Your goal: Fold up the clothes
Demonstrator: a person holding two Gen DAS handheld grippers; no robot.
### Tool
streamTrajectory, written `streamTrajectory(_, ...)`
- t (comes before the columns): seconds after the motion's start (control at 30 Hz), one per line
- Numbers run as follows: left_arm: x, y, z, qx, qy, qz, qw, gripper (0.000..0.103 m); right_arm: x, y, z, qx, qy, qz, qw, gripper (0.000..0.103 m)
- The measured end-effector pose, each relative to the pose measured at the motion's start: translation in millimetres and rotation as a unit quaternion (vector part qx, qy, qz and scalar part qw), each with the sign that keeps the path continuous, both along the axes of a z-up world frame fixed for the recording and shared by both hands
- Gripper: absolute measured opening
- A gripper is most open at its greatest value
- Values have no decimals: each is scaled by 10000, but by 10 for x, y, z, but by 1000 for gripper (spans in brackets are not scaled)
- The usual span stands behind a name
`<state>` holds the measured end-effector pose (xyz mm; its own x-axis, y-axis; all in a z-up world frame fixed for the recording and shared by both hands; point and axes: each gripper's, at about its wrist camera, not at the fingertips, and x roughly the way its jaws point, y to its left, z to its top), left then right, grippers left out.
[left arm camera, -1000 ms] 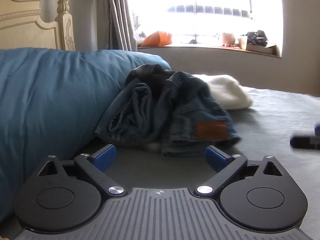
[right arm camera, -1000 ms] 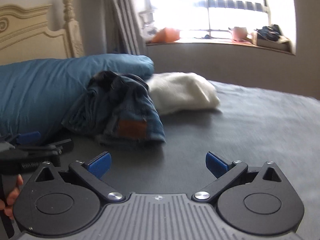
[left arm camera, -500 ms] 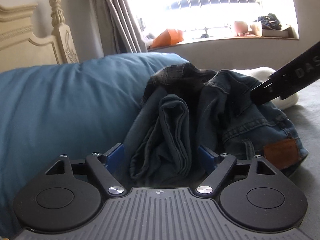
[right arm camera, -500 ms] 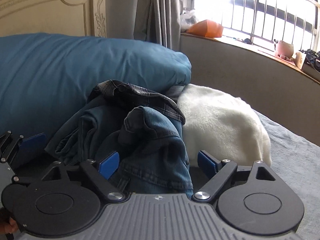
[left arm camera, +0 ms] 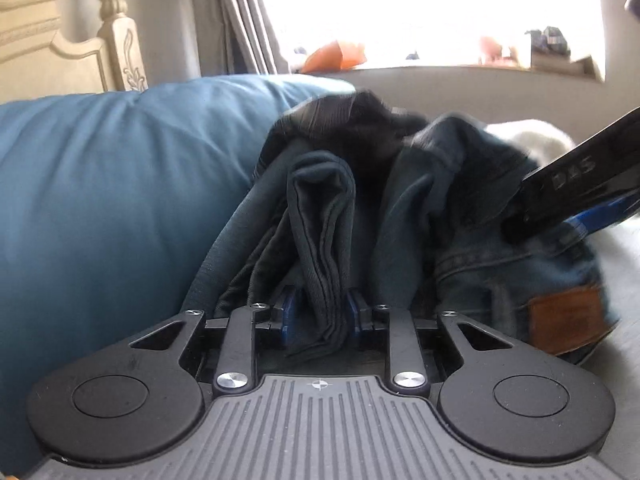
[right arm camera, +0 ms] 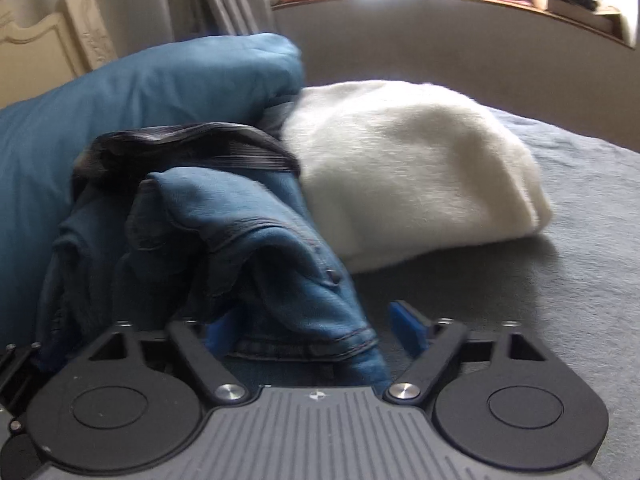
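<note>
- The left gripper (left arm camera: pixel 320 314) is clamped on a standing fold of dark teal cloth (left arm camera: pixel 320 240); half a second ago its blue pads stood wide apart on either side of that fold.
- The fold's long axis runs upright from the pads, leaning slightly back toward the blue pillow (left arm camera: pixel 120 184).
- The right gripper (right arm camera: pixel 316 330) is partly open, with an edge of the jeans (right arm camera: pixel 280 280) lying between its pads; whether the pads press the denim cannot be told. Its gap is narrower than half a second ago.
- The jeans slope up and away from that gripper, toward a dark plaid garment (right arm camera: pixel 192 148) on top of the heap.
- The heap lies on the bed (right arm camera: pixel 560 280), against the pillow, with a white fleecy bundle (right arm camera: pixel 420 168) touching its right side.
- In the left wrist view, the right gripper's finger (left arm camera: pixel 576 184) reaches into the denim from the right.
</note>
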<state>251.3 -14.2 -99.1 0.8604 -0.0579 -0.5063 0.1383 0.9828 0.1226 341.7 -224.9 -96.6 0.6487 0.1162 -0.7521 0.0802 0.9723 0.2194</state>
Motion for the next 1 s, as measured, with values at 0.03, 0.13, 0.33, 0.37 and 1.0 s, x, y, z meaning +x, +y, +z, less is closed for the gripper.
streamTrajectory(0.03,-65,2,17,-151,-13,-135,9998,26,-6,5,25,115,15,66,9999,58)
streamTrajectory(0.13,-248,-76,27,-418,115,-711,9965,27,-74,23,126,449,19,321,9985,33)
streamTrajectory(0.33,-382,-46,56,-995,573,-1150,9867,30,-413,10,405,1014,-86,865,9910,3)
streamTrajectory(0.37,-395,-29,64,-1108,660,-1193,9844,30,-480,-21,438,1108,-67,882,9899,3)
streamTrajectory(1.0,-1924,-602,193,-360,740,-3581,9300,43,-2182,-524,693,2061,-429,672,9753,1)
